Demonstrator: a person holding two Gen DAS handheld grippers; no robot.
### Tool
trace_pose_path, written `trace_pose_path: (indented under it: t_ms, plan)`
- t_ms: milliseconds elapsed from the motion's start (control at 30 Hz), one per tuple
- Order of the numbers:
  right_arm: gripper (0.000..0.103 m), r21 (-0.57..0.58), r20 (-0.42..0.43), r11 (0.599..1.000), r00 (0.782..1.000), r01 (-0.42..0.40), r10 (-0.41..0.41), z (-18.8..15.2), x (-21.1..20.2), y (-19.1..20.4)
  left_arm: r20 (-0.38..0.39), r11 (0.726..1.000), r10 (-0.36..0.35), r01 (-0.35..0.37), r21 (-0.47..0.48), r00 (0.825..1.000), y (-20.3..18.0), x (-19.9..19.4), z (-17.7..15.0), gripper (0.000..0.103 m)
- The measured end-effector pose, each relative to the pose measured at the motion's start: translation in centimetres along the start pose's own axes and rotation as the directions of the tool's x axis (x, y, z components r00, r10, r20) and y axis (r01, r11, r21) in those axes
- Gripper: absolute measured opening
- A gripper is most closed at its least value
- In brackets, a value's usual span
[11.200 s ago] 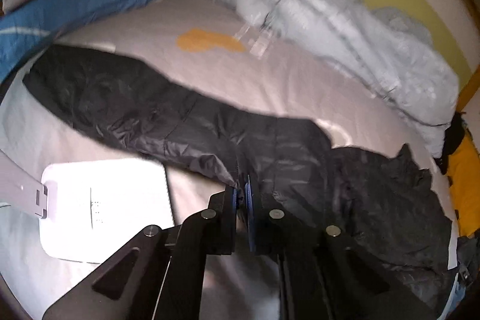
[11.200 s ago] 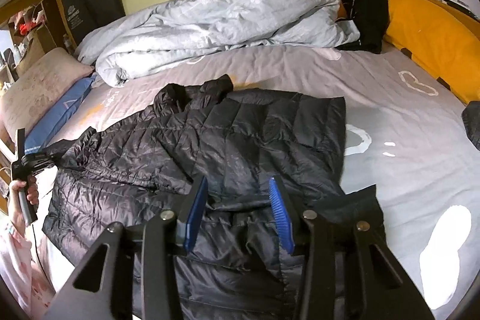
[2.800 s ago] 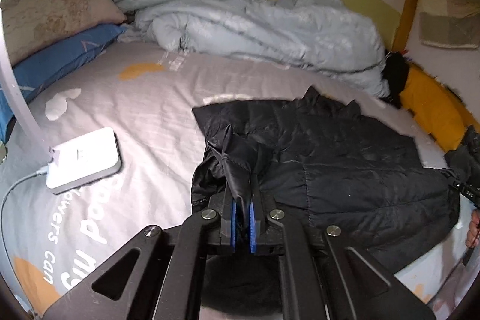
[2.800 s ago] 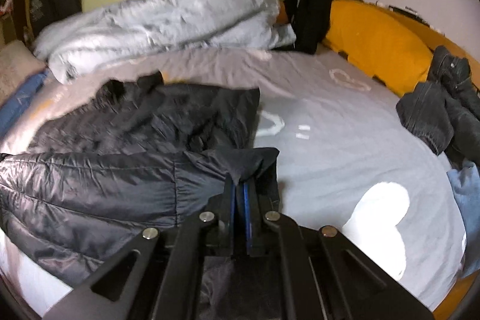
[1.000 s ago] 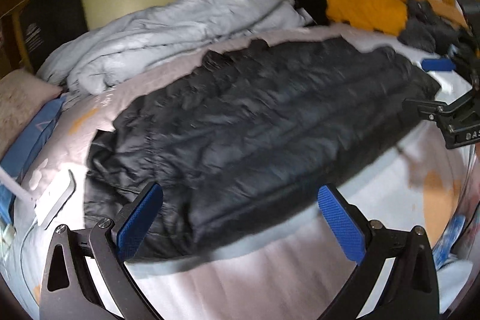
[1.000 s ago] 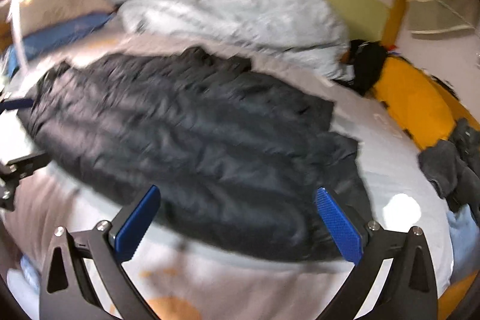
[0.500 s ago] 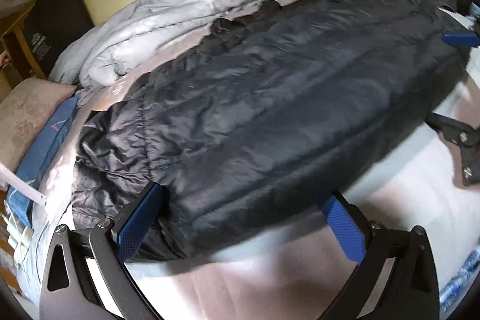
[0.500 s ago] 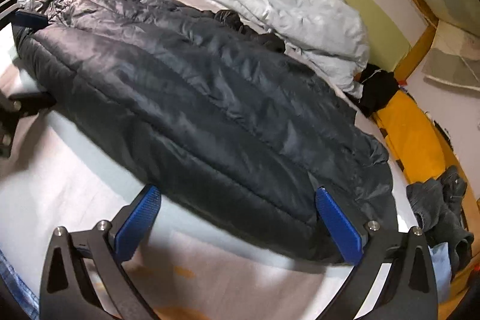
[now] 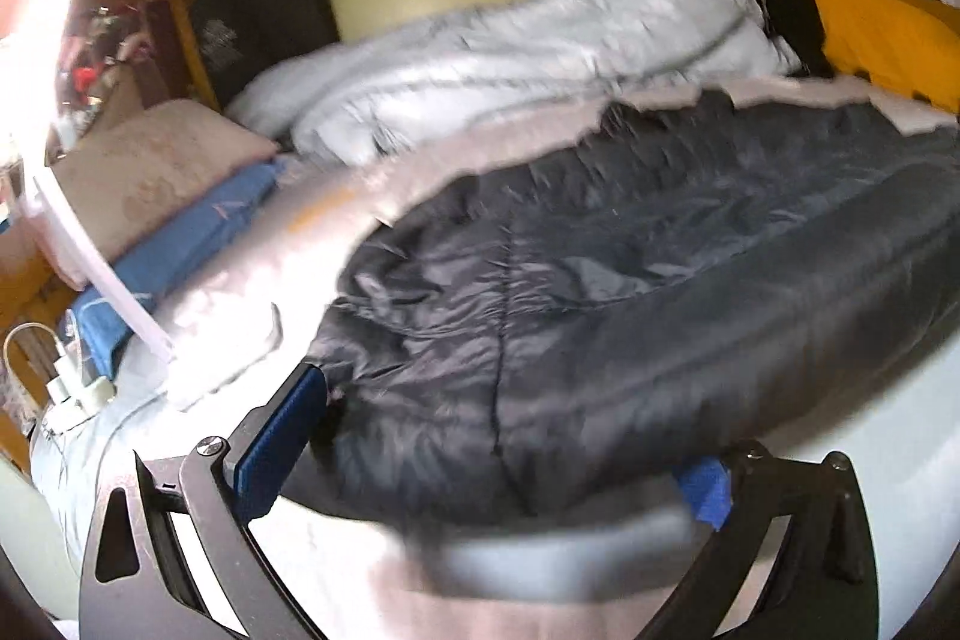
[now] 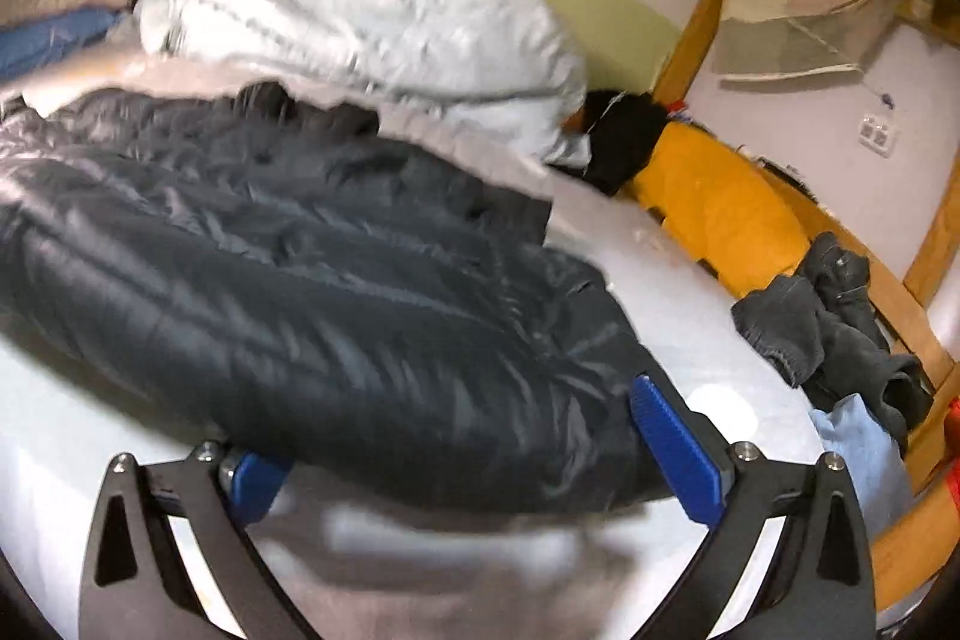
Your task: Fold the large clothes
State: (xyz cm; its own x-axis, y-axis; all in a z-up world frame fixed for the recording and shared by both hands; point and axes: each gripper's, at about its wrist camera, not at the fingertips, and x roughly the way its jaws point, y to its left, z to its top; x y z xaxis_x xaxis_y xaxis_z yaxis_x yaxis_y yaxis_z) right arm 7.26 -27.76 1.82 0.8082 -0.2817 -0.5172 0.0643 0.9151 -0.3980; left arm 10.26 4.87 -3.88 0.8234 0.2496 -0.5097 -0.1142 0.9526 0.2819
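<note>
Left gripper (image 9: 489,451): spread wide, nothing pinched. Its two blue pads straddle the near edge of the jacket, one at the jacket's left end, the other half hidden under the dark cloth.

Right gripper (image 10: 474,451): also fully open and holding nothing. One pad sits at the jacket's right end; the other pokes out from beneath the near edge.

Jacket (image 9: 630,292): a big black puffer, lying lengthwise straight ahead of both tools, already doubled into a long thick band across the bed (image 9: 888,430). Between the two views, each tool seems to sit at one end of it.

Just beyond the jacket: a rumpled pale duvet (image 10: 372,22) heaped against the far wall.

Off to the left tool's left: a beige pillow (image 9: 150,172) over a blue one, and a white charger (image 9: 72,388) near the bed's edge.

Off to the right tool's right: a yellow cushion (image 10: 720,202) along the wooden frame, and a dark heap of other clothes (image 10: 834,316) well apart from the jacket.

Step in hand: I'd judge the lengthwise fold is done and both tools are lining up on the ends for the crosswise one. Both views are smeared by motion, so whether the pads touch the cloth is hard to say.

Next move calls for: closing on all layers at one end, since puffy slick fabric will likely slip, then carrying that end over to meet the other.
</note>
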Motion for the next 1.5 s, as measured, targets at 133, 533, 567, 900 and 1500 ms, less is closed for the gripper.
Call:
trace_pose_path:
  t_ms: [133, 533, 567, 900, 1500]
  plan:
    - [0.066, -0.046, -0.007, 0.999, 1.000, 0.029, -0.030, -0.4, 0.1, 0.7, 0.035, 0.999, -0.027, 0.028, -0.041, 0.999, 1.0, -0.5, 0.6, 0.082]
    - [0.017, 0.051, -0.003, 0.993, 0.995, -0.102, 0.102, -0.4, -2.3, -0.4, -0.046, 0.990, -0.130, 0.128, -0.053, 0.990, 1.6, -3.5, 1.0, 0.016]
    - [0.017, 0.060, -0.011, 0.991, 0.993, -0.119, 0.120, -0.6, -2.9, -0.6, -0.058, 0.994, -0.112, 0.111, -0.019, 0.992, 1.3, -4.1, 0.6, 0.016]
    - [0.017, 0.010, -0.090, 0.974, 0.970, -0.227, 0.227, -4.1, -7.2, -1.2, -0.158, 0.987, -0.155, 0.161, 0.026, 0.975, 2.6, -8.4, -1.6, 0.016]
    - [0.032, 0.040, -0.006, 0.983, 0.984, -0.177, 0.177, 10.3, 6.3, -2.5, -0.106, 0.980, -0.197, 0.194, -0.036, 0.975, 4.1, 4.3, 13.2, 0.039]
